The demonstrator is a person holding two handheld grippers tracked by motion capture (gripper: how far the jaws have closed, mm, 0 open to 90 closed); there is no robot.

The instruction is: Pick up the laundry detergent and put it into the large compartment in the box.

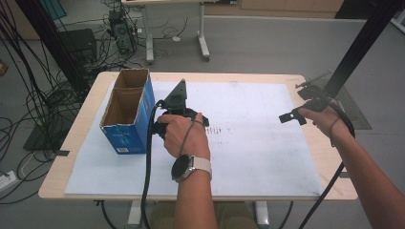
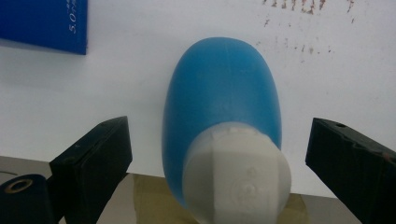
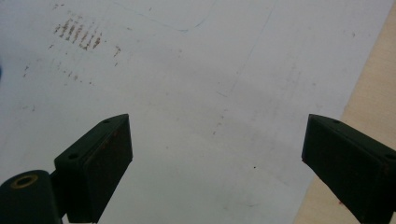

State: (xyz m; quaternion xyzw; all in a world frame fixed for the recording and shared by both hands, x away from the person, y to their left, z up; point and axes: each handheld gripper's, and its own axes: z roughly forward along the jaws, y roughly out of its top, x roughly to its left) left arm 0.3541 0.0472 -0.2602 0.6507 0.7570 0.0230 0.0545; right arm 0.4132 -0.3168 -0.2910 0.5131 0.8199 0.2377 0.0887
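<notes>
Grey flooring strewn with black cables surrounds a pale wooden desk [image 1: 71, 143] whose top is mostly covered by a white sheet [image 1: 258, 143]. Lying on that sheet is a blue bottle [image 2: 222, 107] with a white cap [image 2: 236, 175]; in the left gripper view it rests on its side, cap end toward the camera and close to the sheet's near edge. Its rounded blue body points away, toward a patch of small brown marks [image 2: 303, 7] on the sheet. Around the bottle, the left tool [image 2: 219, 154] is spread wide, one black jaw on each side of the cap, neither touching it. Just beyond the bottle and to one side is the corner of a blue cardboard box [image 2: 44, 23]. From the high view, the box [image 1: 126, 112] stands open-topped with two compartments, just beside the person's left hand [image 1: 184, 133], which holds the left tool [image 1: 179, 107] and wears a wristwatch [image 1: 188, 167]. Well away from the bottle, near the far right edge of the sheet, the right tool [image 3: 217, 158] hovers with its jaws spread over bare sheet, gripping nothing.
</notes>
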